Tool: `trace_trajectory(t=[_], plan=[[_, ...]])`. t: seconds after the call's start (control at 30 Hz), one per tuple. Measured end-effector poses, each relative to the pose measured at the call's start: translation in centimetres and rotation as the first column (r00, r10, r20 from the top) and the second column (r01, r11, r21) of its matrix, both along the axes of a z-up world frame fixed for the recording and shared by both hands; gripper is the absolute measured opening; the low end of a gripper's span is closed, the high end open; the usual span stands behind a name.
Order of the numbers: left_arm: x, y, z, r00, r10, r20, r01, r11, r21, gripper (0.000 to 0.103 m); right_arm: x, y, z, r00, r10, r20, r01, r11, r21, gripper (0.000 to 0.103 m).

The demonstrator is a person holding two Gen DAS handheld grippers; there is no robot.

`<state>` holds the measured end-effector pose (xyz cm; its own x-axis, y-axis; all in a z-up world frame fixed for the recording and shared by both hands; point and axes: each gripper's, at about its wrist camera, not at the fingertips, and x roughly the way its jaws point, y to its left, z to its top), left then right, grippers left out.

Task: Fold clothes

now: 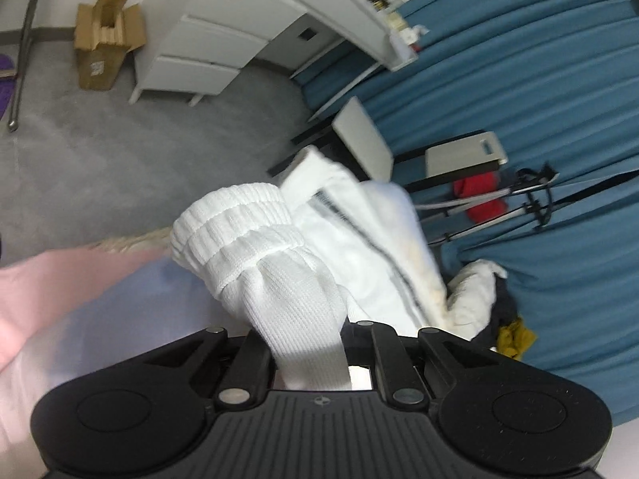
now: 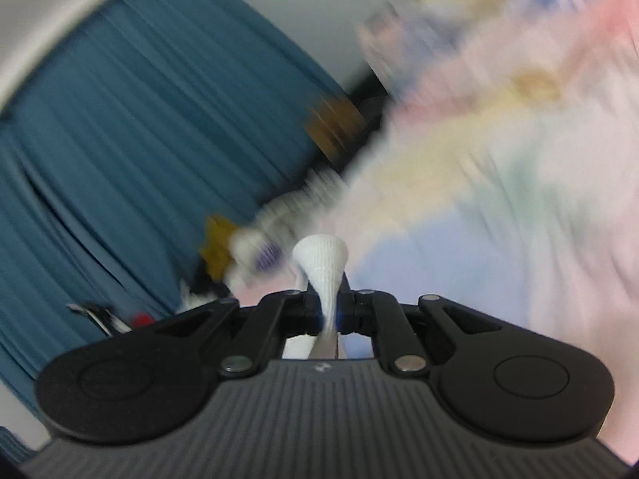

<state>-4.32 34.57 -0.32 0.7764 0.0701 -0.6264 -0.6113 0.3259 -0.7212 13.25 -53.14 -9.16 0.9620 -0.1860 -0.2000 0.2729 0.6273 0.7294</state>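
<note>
My left claw [image 1: 307, 343] is clamped on the white sock [image 1: 255, 247] at frame centre, right claw [image 2: 329, 311] pinching its other end; I should pull it taut, evenly.

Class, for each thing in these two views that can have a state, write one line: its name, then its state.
Left gripper: shut on the white sock.
White sock: held, ribbed cuff bunched.
Right gripper: shut on white knit fabric.
Cardboard box: flaps open, standing on the floor.
Drawers: closed.
</note>
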Motion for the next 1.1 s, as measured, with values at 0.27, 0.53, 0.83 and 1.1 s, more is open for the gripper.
trace_trajectory(t=[0.27, 0.53, 0.83, 1.1], plan=[[-0.2, 0.6, -6.1, 0.997, -0.016, -0.076, 0.014, 0.999, -0.03, 0.012, -2.7, -2.1, -5.6, 0.873, -0.19, -0.449, 0.3, 0.935, 0.187, 0.009], [0.8, -0.2, -6.7, 0.989, -0.076, -0.13, 0.085, 0.994, 0.068, 0.027, -2.4, 0.1, -5.0, 0.852, -0.221, -0.474, 0.298, 0.95, 0.092, 0.012], [-0.2, -4.3, -2.3, 0.964, -0.178, -0.199, 0.238, 0.911, 0.337, 0.072, -2.4, 1.8, -0.6, 0.861, -0.33, -0.387, 0.304, 0.944, -0.129, 0.078], [-1.2, -8.7, 0.5, 0.954, -0.239, -0.182, 0.298, 0.821, 0.487, 0.096, -1.9, 5.3, 2.6, 0.922, -0.261, -0.287, 0.177, 0.941, -0.289, 0.082]])
